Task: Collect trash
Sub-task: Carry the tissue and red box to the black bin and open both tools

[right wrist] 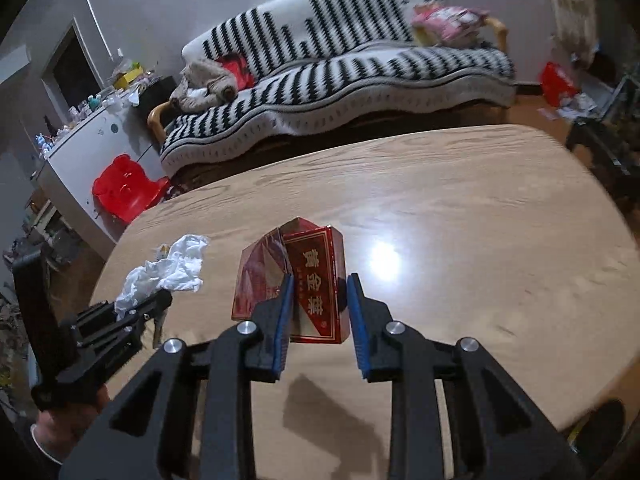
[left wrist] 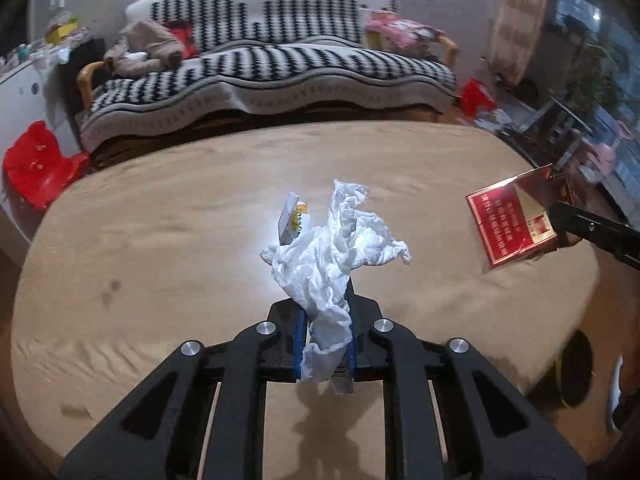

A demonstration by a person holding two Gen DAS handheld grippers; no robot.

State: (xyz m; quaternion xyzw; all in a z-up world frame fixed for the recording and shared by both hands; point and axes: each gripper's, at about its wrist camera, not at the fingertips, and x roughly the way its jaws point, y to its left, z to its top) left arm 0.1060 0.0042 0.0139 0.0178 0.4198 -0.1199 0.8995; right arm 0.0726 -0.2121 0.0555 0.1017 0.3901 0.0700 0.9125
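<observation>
A: Left gripper (left wrist: pixel 325 332) up over the wooden table (left wrist: pixel 160 240), and look at that, its blue pads clenched on a crumpled white tissue (left wrist: pixel 336 248).

B: With a small printed wrapper (left wrist: pixel 294 216) caught in the bundle, poking out beside the tissue on the sofa side. All of it hangs clear above the table, its shadow on the wood below.

A: Over to the right gripper (right wrist: pixel 318 320). Its jaws are clamped on a red cigarette pack (right wrist: pixel 320 280) with gold characters on the face.

B: Lid flipped open, clear film (right wrist: pixel 260 268) loose along the pack's left side. The pack too is off the table, shadow underneath.

A: From the left wrist camera you see that same pack (left wrist: pixel 508 220) out beyond the table's right edge, black finger across its corner.

B: And from the right wrist camera the tissue (right wrist: pixel 168 272) sits at the table's left edge, gripped by the left gripper (right wrist: pixel 160 304), a hand (right wrist: pixel 52 428) on its handle.

A: Past the table's far edge, a sofa (left wrist: pixel 280 64) under a black-and-white zigzag throw (right wrist: pixel 340 80).

B: Red plastic stool (left wrist: pixel 36 164) off the table's far left corner, against a white cabinet (right wrist: pixel 92 140).
</observation>
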